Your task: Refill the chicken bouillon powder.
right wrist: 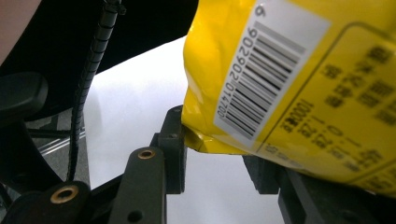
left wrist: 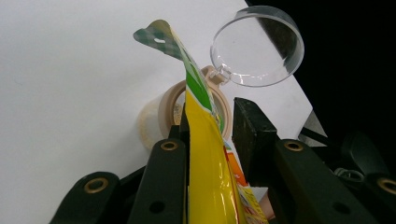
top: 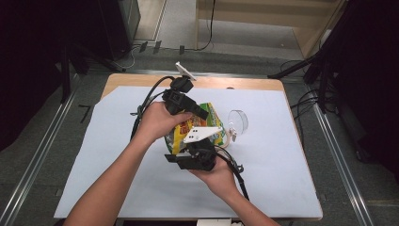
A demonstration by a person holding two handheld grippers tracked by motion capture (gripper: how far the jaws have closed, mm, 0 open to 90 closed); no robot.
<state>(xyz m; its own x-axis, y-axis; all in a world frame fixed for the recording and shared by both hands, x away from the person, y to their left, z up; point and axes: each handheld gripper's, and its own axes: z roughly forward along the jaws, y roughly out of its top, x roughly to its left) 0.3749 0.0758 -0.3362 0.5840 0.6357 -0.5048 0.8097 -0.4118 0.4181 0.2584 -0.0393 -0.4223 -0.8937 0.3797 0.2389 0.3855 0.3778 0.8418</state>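
Note:
A yellow and green snack bag [top: 180,133] hangs above the table between both grippers. My left gripper [top: 195,113] comes from the far side and is shut on the bag [left wrist: 205,154] near its upper part; the bag's green hang-tab corner points away from me. My right gripper [top: 179,157] comes from the near side and is shut on the bag's bottom corner [right wrist: 210,135], beside the barcode label. Just past the bag lies a small jar [left wrist: 168,105] with a beige rim, its clear hinged lid [left wrist: 257,46] flipped open. That lid [top: 238,120] sits right of the bag.
A white sheet [top: 282,155] covers most of the wooden table [top: 254,84]. Black cables trail from both grippers across the sheet. Metal floor rails run along both sides of the table, with dark stands and cables at the right.

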